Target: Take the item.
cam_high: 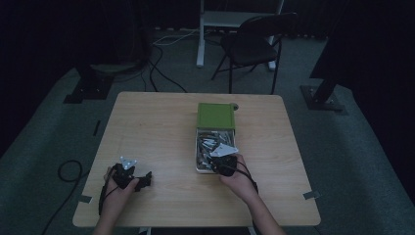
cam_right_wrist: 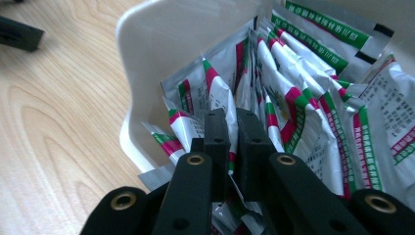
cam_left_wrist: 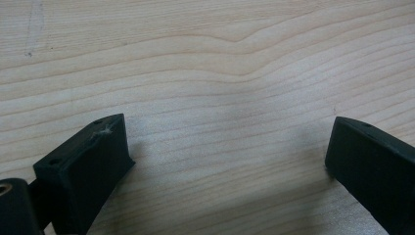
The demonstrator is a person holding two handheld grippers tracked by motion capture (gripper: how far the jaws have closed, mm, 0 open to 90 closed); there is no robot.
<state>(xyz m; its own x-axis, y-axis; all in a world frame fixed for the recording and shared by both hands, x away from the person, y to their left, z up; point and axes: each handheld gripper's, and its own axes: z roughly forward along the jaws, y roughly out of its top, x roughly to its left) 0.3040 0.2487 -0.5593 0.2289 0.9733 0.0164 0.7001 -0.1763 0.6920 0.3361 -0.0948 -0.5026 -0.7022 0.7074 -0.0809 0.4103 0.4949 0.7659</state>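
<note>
We see the white box (cam_right_wrist: 161,58), green lid (cam_high: 216,116) slid back, packed with upright sachets (cam_right_wrist: 303,112). Inside the box, the right hand-held gripper (cam_right_wrist: 234,128) pinches one sachet; left hand-held gripper (cam_left_wrist: 227,147), well left of the box, stands wide.

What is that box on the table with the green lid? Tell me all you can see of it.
The box is a white, plastic-looking tray with thin rounded walls, lying lengthwise near the table's middle. Its green lid covers the far half; the near half stands open. It is packed with silvery foil sachets printed with green, red and white bands, standing on edge. The right gripper reaches into the near end, its fingers shut on one sachet.
</note>
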